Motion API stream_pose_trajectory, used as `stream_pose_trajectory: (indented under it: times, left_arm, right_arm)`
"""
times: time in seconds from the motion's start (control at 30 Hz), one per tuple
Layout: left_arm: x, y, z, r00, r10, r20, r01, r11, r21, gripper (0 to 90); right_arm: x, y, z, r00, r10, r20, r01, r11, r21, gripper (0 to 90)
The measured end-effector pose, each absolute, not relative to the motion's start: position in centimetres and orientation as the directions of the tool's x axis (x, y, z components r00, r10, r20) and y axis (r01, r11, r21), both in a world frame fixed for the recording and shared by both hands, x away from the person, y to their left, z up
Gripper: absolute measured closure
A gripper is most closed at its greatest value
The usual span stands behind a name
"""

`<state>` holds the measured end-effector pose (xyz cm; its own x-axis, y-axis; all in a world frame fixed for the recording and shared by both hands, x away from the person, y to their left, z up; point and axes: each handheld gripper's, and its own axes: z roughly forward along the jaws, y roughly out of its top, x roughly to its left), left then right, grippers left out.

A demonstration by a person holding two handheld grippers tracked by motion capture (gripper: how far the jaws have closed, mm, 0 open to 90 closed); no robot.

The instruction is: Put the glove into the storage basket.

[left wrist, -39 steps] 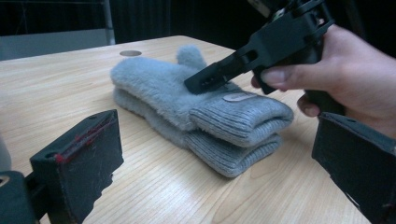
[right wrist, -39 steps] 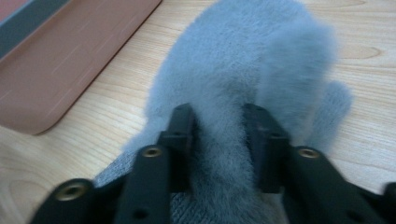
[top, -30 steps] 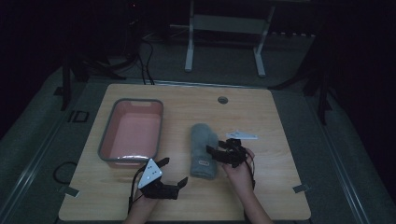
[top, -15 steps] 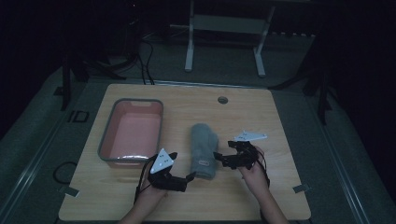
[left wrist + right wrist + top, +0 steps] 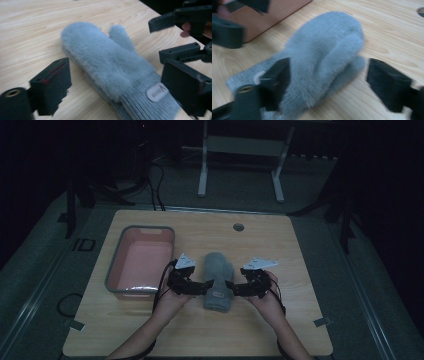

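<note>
Mitten (image 5: 218, 280), grey and furry, lies flat near the middle of the wooden table (image 5: 300, 250), fingertip end pointing away from us and ribbed cuff toward our edge. We see a small pale label (image 5: 156, 92) on the cuff in the left gripper view. The thumb sits along the mitten's right side.

We hold our left gripper (image 5: 200, 286) against the mitten's left edge, down by the cuff, and our right gripper (image 5: 235, 287) against its right edge at the same height. In the left gripper view the jaws stand wide apart with the mitten lying between them, not pinched; the left gripper is released. In the right gripper view the jaws are likewise spread, one over the cuff side and one beyond the thumb side, so the right gripper is released too. Whether any jaw actually touches the fur we cannot tell, as both views are blurred.

To the left, a pink bin with a grey rim (image 5: 141, 261) sits just beside our left hand (image 5: 172, 297); its near right corner is close to the left gripper, leaving little room on that side. Right of our right hand (image 5: 265, 297) the tabletop is bare out to its edge. Beyond the mitten's tip bare wood runs up to a small round hole (image 5: 238, 227) near the far edge.
</note>
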<state>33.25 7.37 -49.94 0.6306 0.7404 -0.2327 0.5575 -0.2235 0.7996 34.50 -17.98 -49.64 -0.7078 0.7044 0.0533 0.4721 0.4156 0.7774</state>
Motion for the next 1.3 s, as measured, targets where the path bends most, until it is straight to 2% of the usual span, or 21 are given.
stream_pose_trajectory:
  times: [0.03,0.1,0.13,0.23,0.27,0.37,0.47,0.57,0.7,0.73,0.83,0.87,0.97,1.0,1.03,1.07,1.17,1.3]
  left_arm:
    - [33.8,7.1,-50.2,0.616,0.752,-0.235,0.578,-0.228,0.784,13.6]
    - [34.2,7.0,-50.4,0.612,0.757,-0.229,0.587,-0.240,0.773,14.5]
    - [34.5,6.9,-50.6,0.605,0.760,-0.236,0.597,-0.238,0.766,14.6]
    - [35.3,6.5,-51.4,0.594,0.762,-0.257,0.631,-0.243,0.737,16.5]
    - [35.9,6.4,-52.0,0.588,0.764,-0.267,0.651,-0.251,0.716,19.9]
    - [36.4,6.4,-52.7,0.575,0.770,-0.278,0.672,-0.251,0.697,20.4]
    - [37.0,6.2,-53.7,0.570,0.760,-0.312,0.700,-0.251,0.669,20.7]
    - [37.4,5.9,-54.3,0.573,0.757,-0.314,0.709,-0.264,0.654,23.0]
    - [37.9,5.7,-55.1,0.575,0.750,-0.325,0.728,-0.289,0.621,25.0]
    - [38.0,5.6,-55.2,0.575,0.748,-0.330,0.731,-0.289,0.618,30.8]
    - [38.2,5.5,-55.3,0.585,0.740,-0.331,0.729,-0.302,0.614,39.1]
    - [38.4,5.6,-55.4,0.585,0.734,-0.345,0.735,-0.301,0.608,39.5]
    - [38.6,5.5,-55.4,0.590,0.723,-0.359,0.740,-0.307,0.598,41.8]
    - [38.7,5.3,-55.6,0.594,0.703,-0.392,0.748,-0.303,0.590,55.8]
    - [38.7,5.3,-55.6,0.594,0.703,-0.392,0.748,-0.303,0.590,57.2]
    - [38.8,5.3,-55.5,0.607,0.683,-0.406,0.744,-0.310,0.591,64.2]
    - [38.8,5.1,-55.4,0.615,0.683,-0.395,0.738,-0.321,0.593,74.3]
    - [38.7,5.1,-55.0,0.614,0.679,-0.403,0.738,-0.312,0.598,78.5]
  right_arm:
    - [34.8,-17.5,-49.8,-0.711,0.700,0.065,0.483,0.419,0.769,35.9]
    - [35.0,-17.3,-49.9,-0.707,0.703,0.079,0.495,0.412,0.765,39.1]
    - [35.1,-17.1,-50.1,-0.702,0.708,0.082,0.504,0.412,0.759,44.6]
    - [35.4,-16.7,-51.0,-0.693,0.713,0.111,0.543,0.414,0.731,47.8]
    - [35.6,-16.7,-51.7,-0.681,0.723,0.116,0.567,0.420,0.709,47.1]
    - [35.7,-16.8,-52.1,-0.667,0.735,0.122,0.587,0.417,0.694,45.0]
    - [36.0,-17.0,-52.5,-0.649,0.752,0.114,0.601,0.415,0.682,39.1]
    - [36.4,-17.3,-52.9,-0.628,0.763,0.153,0.640,0.394,0.660,35.8]
    - [36.9,-17.4,-53.5,-0.618,0.769,0.167,0.663,0.394,0.637,34.3]
    - [37.2,-17.2,-54.0,-0.618,0.767,0.175,0.669,0.395,0.630,34.4]
    - [37.7,-17.1,-54.6,-0.627,0.750,0.208,0.674,0.389,0.628,36.1]
    - [37.9,-17.2,-54.8,-0.626,0.740,0.246,0.687,0.375,0.622,43.6]
    - [38.2,-17.5,-55.1,-0.637,0.714,0.291,0.692,0.364,0.623,48.0]
    - [38.2,-17.7,-55.2,-0.640,0.696,0.325,0.699,0.351,0.623,56.2]
    - [38.2,-17.7,-55.2,-0.640,0.696,0.325,0.699,0.351,0.623,56.2]
    - [38.0,-17.6,-55.2,-0.649,0.689,0.322,0.691,0.357,0.628,64.3]
    - [37.7,-17.2,-54.9,-0.666,0.688,0.287,0.668,0.380,0.639,73.9]
    - [37.0,-16.8,-54.4,-0.681,0.697,0.225,0.632,0.404,0.661,79.1]
